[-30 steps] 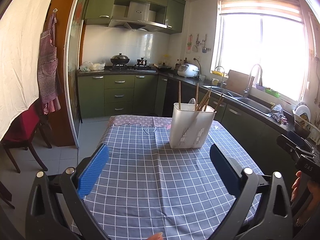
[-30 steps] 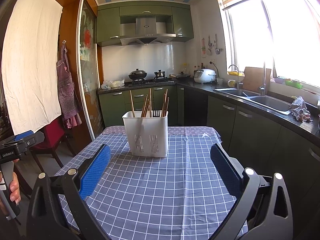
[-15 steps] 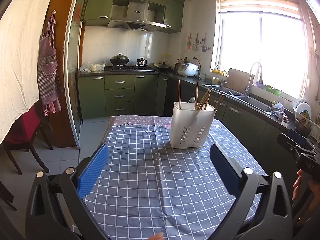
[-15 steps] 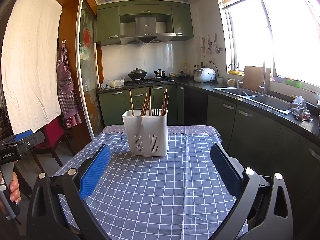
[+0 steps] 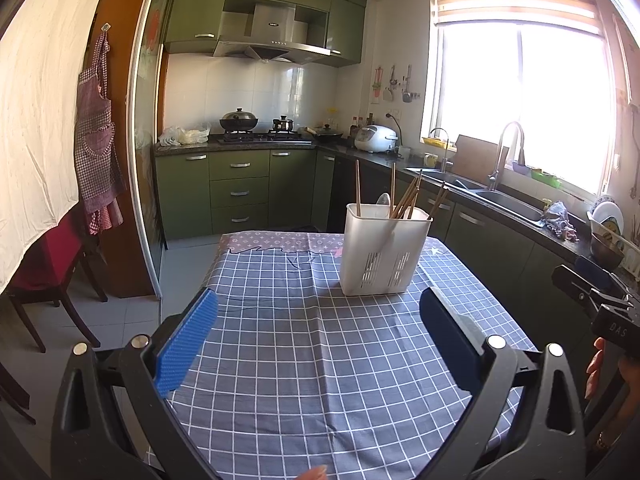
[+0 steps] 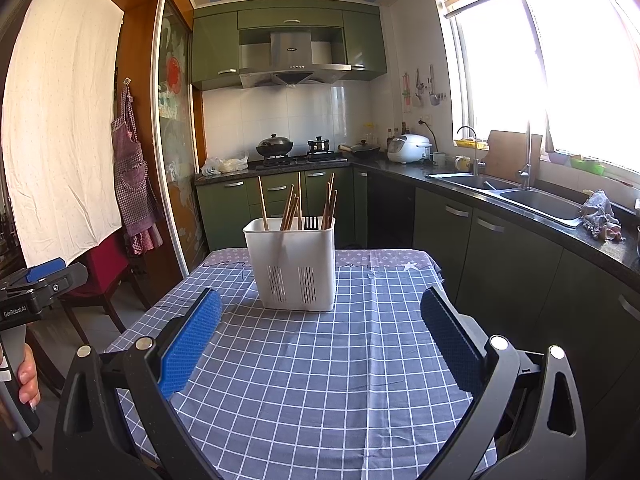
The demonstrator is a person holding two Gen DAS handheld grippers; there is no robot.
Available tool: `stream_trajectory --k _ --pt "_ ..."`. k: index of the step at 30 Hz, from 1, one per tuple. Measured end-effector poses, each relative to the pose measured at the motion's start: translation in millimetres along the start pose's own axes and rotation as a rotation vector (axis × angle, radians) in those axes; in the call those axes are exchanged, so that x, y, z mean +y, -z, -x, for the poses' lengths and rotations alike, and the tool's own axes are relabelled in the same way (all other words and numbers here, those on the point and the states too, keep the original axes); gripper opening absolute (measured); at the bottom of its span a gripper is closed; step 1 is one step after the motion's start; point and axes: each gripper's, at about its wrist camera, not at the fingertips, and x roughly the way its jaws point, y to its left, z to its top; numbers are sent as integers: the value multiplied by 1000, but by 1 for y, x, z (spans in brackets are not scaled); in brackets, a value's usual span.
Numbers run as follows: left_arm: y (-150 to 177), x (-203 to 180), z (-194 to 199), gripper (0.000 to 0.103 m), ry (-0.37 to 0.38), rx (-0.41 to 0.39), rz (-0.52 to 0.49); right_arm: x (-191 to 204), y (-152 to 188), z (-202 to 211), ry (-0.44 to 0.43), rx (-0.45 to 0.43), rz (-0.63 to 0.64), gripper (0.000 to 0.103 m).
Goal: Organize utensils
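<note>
A white slotted utensil holder (image 5: 382, 251) (image 6: 294, 263) stands upright near the far end of the blue checked tablecloth (image 5: 320, 360) (image 6: 320, 380). Several wooden chopsticks (image 5: 406, 200) (image 6: 290, 210) stick out of it, with a pale spoon (image 5: 383, 200) and a black fork (image 6: 311, 222) among them. My left gripper (image 5: 318, 320) is open above the near half of the table, well short of the holder, with nothing between its blue pads. My right gripper (image 6: 320, 320) is also open and empty, just in front of the holder.
Green kitchen cabinets (image 5: 240, 184) and a stove with pots (image 6: 276, 146) line the back wall. A sink counter (image 6: 520, 200) runs along the right side. A red chair (image 5: 44, 264) stands left of the table, beside an apron hanging on a wooden panel.
Both grippers have stayed open and nearly still; the views have shifted only very slightly. Nothing on the table has moved.
</note>
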Motion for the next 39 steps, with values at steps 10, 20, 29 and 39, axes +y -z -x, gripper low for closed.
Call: stream_trajectory --k 10,20,29,39 --pt "-2 1 -2 96 23 14 7 0 1 -1 1 8 1 98" --pt "0 1 -7 96 22 38 5 0 3 -4 -1 22 6 98" --pt "0 0 -11 94 13 24 -10 -2 4 -8 -3 32 4 98" --pt "4 -4 -20 96 -43 42 -59 -3 6 -11 -3 38 2 98"
